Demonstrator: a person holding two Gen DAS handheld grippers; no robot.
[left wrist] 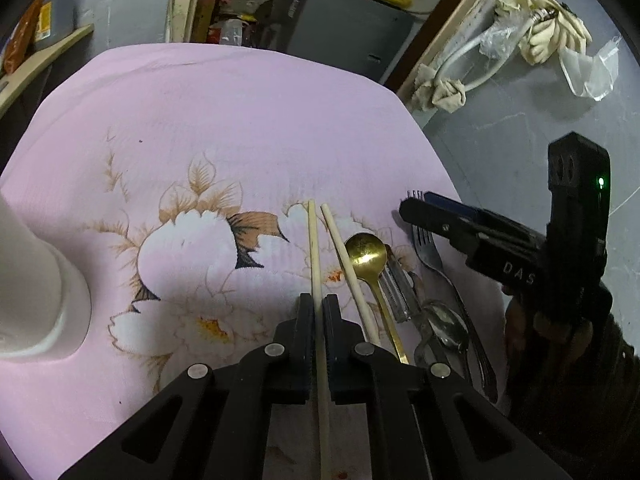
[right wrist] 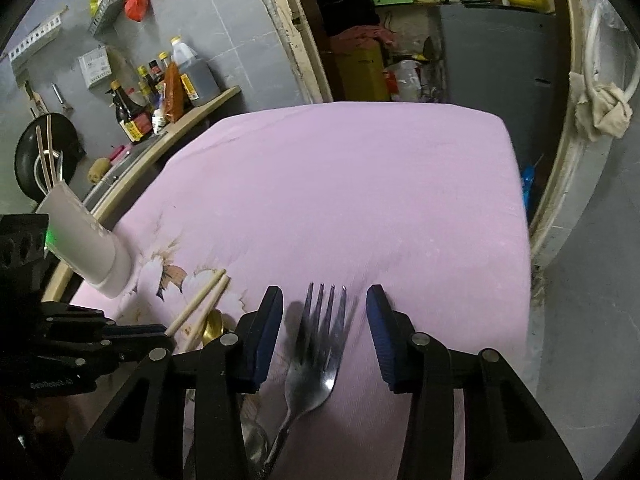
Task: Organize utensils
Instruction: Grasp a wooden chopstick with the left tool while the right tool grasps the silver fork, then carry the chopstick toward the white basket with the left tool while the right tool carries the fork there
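My left gripper (left wrist: 319,300) is shut on a pale wooden chopstick (left wrist: 314,248) that lies on the pink flowered cloth (left wrist: 240,120). A second chopstick (left wrist: 344,256) lies just right of it. Beside it lie a gold spoon (left wrist: 366,250), a peeler (left wrist: 396,288), a steel spoon (left wrist: 448,326) and a steel fork (right wrist: 316,344). My right gripper (right wrist: 323,300) is open, its jaws on either side of the fork's head; it also shows in the left wrist view (left wrist: 416,208). A white holder cup (right wrist: 86,240) with two chopsticks stands at the left.
The cloth-covered table ends at the right edge (right wrist: 520,208) above a grey floor. A shelf with sauce bottles (right wrist: 160,92) and a black wok (right wrist: 44,156) are at the left. A doorway with a grey cabinet (right wrist: 496,52) is behind.
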